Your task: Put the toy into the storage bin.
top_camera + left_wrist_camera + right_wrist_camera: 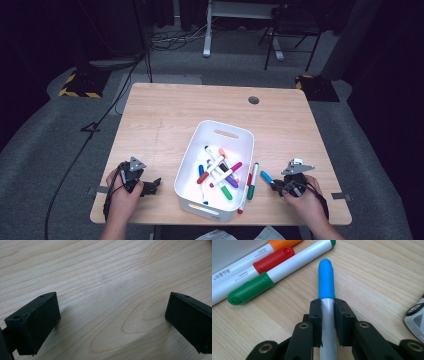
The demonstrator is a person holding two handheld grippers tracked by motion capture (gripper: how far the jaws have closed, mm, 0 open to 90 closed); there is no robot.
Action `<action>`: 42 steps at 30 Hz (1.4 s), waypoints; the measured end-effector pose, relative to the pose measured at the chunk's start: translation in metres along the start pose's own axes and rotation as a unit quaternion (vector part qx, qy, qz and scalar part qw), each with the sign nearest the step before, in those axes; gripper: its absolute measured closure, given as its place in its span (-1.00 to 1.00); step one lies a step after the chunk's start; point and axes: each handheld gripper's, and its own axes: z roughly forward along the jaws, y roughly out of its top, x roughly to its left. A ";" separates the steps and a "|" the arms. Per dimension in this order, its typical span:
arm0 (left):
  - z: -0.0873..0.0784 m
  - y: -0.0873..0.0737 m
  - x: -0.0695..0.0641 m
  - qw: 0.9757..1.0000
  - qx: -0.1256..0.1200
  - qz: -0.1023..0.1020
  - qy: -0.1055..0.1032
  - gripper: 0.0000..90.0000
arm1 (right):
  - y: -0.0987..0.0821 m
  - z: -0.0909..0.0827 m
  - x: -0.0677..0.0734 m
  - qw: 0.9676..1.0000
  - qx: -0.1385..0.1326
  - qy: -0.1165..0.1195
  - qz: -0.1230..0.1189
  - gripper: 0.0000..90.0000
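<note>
Table (165, 120) is light wood with wavy brown grain lines, a small dark grey round cap (254, 100) set in it beyond the bin. Bin (227, 131) is plain white; the markers inside it have white barrels with caps in red, purple, green, pink, orange and blue. Just right of the bin lie white markers: green-capped marker (269, 281), red-capped marker (249, 271) and orange-capped marker (244, 260), the last with small grey lettering. Further right of the bin, the blue-capped marker (326, 290) has a bright sky-blue cap and pale grey-white barrel. Right gripper (327, 325) is matte black with brass-coloured rivets; left gripper (110, 322) black too. Floor (60, 130) around the table is grey, with a yellow-black striped patch left of it.
</note>
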 end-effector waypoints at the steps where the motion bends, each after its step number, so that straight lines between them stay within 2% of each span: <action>1: 0.000 0.000 0.000 1.000 0.000 0.000 0.000 -1.00 | 0.001 -0.001 -0.001 1.000 0.005 0.005 -0.001 0.71; 4: 0.000 0.000 0.000 1.000 0.000 0.000 0.000 -1.00 | 0.002 -0.001 -0.005 1.000 0.007 0.019 0.002 0.71; 8: 0.000 0.000 0.000 1.000 0.000 0.000 -0.001 -1.00 | 0.006 -0.007 -0.003 1.000 -0.005 0.029 0.004 0.71; 13: 0.000 0.000 0.000 1.000 0.000 0.000 -0.001 -1.00 | 0.011 -0.014 0.000 0.999 -0.015 0.039 -0.012 0.71; 17: 0.000 0.000 0.000 1.000 0.000 0.000 -0.001 -1.00 | 0.016 -0.024 0.000 0.998 -0.030 0.052 -0.014 0.71; 30: 0.000 0.000 0.000 1.000 0.000 0.001 -0.001 -1.00 | 0.056 -0.063 0.003 0.994 -0.063 0.076 -0.042 0.71; 38: 0.001 0.001 0.000 1.000 0.000 0.000 -0.002 -1.00 | 0.081 -0.076 0.007 0.991 -0.072 0.099 -0.062 0.71; 42: 0.001 0.001 0.000 1.000 0.000 0.000 -0.002 -1.00 | 0.095 -0.081 0.008 0.990 -0.075 0.095 -0.075 0.71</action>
